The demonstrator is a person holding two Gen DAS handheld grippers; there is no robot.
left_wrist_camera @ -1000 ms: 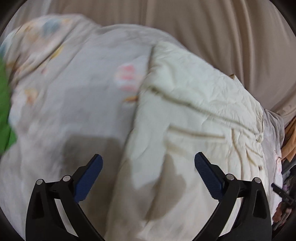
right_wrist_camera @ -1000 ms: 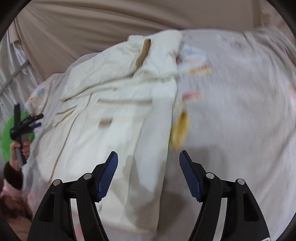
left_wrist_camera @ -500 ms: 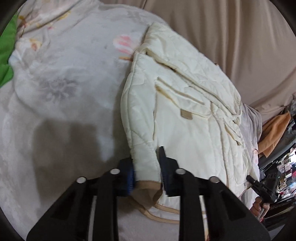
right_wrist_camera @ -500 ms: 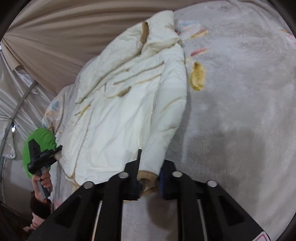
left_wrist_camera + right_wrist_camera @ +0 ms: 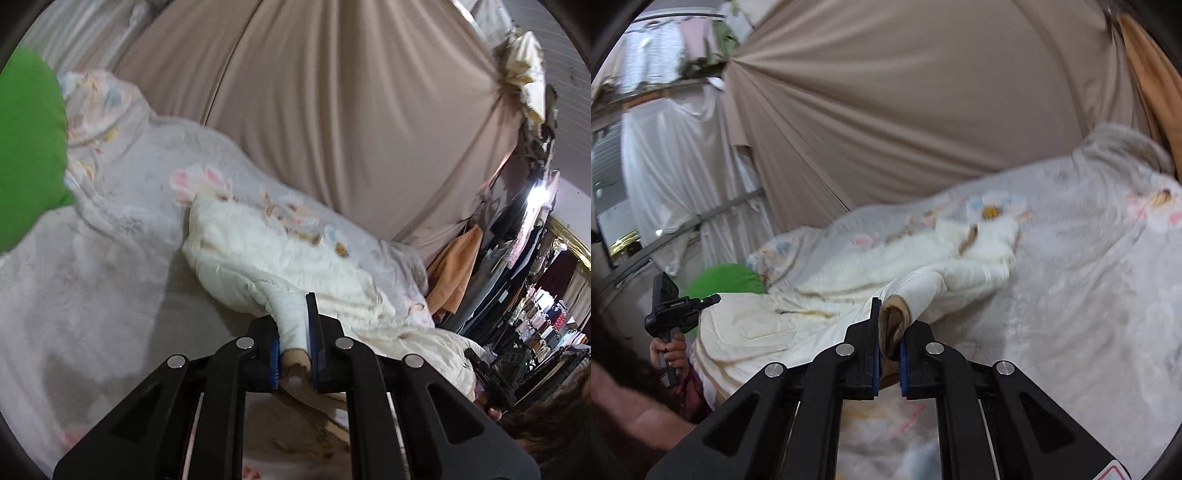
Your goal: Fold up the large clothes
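A cream quilted jacket (image 5: 258, 251) with tan trim lies on a pale patterned blanket (image 5: 110, 266). My left gripper (image 5: 293, 350) has its jaws closing tight on one sleeve's tan cuff (image 5: 293, 360), and the sleeve is lifted off the blanket. In the right wrist view the jacket (image 5: 849, 273) stretches left. There my right gripper (image 5: 889, 343) is shut on the other sleeve's tan cuff (image 5: 892, 321), also raised. The left gripper (image 5: 677, 306) shows at the far left, held in a hand (image 5: 670, 350). The jacket's lower part is hidden beneath both grippers.
A green cushion (image 5: 29, 147) sits at the blanket's left end, seen also as the cushion (image 5: 727, 282). A beige drape (image 5: 332, 110) hangs behind the bed. An orange cloth (image 5: 458, 269) and clothes racks (image 5: 535, 314) stand to the right.
Both grippers went from open above the jacket to shut on the sleeve cuffs. They then rose and pulled back, lifting both sleeves; the views tilted up toward the drape.
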